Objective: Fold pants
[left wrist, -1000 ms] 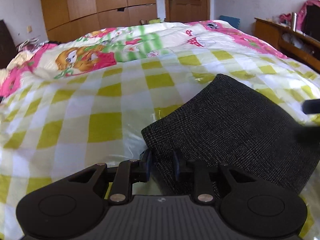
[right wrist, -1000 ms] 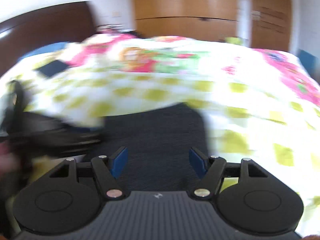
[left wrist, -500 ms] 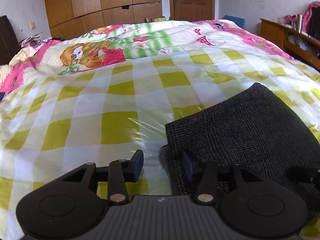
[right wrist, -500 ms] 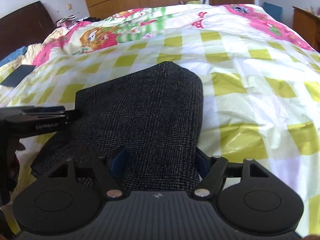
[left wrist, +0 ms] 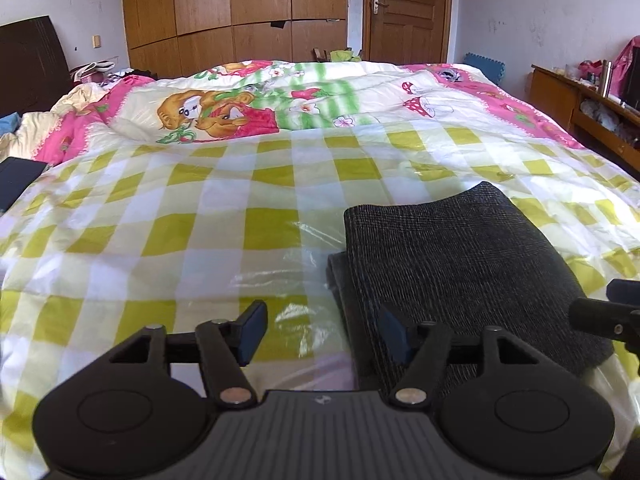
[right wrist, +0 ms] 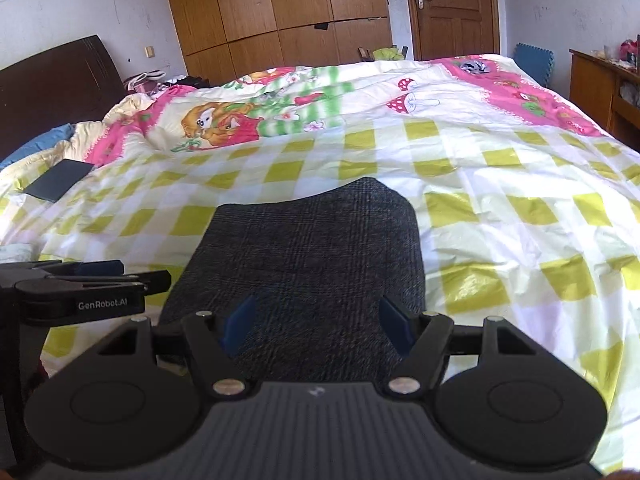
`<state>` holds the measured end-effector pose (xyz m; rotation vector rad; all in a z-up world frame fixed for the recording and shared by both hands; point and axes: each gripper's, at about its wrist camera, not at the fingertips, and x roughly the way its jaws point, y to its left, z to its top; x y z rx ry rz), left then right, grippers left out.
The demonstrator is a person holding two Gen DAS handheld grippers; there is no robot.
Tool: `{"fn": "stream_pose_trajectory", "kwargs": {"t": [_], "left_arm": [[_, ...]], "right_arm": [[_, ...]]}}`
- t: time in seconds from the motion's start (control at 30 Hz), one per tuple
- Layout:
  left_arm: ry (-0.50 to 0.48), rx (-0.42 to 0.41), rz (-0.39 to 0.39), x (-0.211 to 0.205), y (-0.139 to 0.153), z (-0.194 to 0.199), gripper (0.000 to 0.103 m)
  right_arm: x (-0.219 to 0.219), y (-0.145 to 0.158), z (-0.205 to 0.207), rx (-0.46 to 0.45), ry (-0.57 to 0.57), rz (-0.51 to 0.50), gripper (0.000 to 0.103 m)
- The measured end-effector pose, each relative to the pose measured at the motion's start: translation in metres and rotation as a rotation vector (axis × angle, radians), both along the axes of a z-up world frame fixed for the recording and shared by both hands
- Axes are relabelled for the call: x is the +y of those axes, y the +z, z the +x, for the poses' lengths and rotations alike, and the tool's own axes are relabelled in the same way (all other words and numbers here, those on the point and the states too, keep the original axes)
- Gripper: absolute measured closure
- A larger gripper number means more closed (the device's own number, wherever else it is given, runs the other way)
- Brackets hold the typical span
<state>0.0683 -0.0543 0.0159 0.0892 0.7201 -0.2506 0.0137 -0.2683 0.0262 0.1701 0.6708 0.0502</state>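
Observation:
The dark grey checked pants [left wrist: 448, 256] lie folded into a thick rectangle on the yellow-and-white checked sheet [left wrist: 168, 232]; they also show in the right wrist view [right wrist: 312, 248]. My left gripper [left wrist: 322, 330] is open and empty at the fold's near left corner, its right finger over the cloth. My right gripper [right wrist: 318, 324] is open and empty, hovering over the near edge of the pants. The left gripper also shows in the right wrist view [right wrist: 92, 280] beside the fold's left side.
A pink cartoon quilt [left wrist: 248, 108] lies across the far half of the bed. A dark flat object [right wrist: 60, 180] lies on the sheet at the far left. A wooden cabinet [left wrist: 580, 100] stands at the right, wardrobes [left wrist: 232, 12] behind.
My left gripper opened, let go of the pants' corner and drew back. The folded pants settled flat. My right gripper steadied over the near edge, still open.

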Motion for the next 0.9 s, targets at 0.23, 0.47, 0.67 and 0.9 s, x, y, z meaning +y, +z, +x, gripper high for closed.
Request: {"fn": "stream_pose_trajectory", "kwargs": {"t": [0.23,0.47,0.67,0.9], "left_arm": [[0.008,-0.069,0.047,-0.003,0.013,-0.035,0.007],[0.011,-0.117,0.093,-0.010,0.019,-0.057,0.000],[-0.012,-0.085,0.030,-0.006,0.019,-0.067,0.000],[-0.018,-0.067,0.031,-0.006,0.014,-0.077,0.000]], "right_arm": [[0.008,0.002,-0.026,-0.008,0.004,0.019,0.033],[0.007,0.002,-0.043,-0.014,-0.015,0.032,0.033],[0.008,0.001,-0.054,-0.023,-0.020,0.057,0.033],[0.009,-0.004,-0.057,-0.013,-0.025,0.083,0.033]]}}
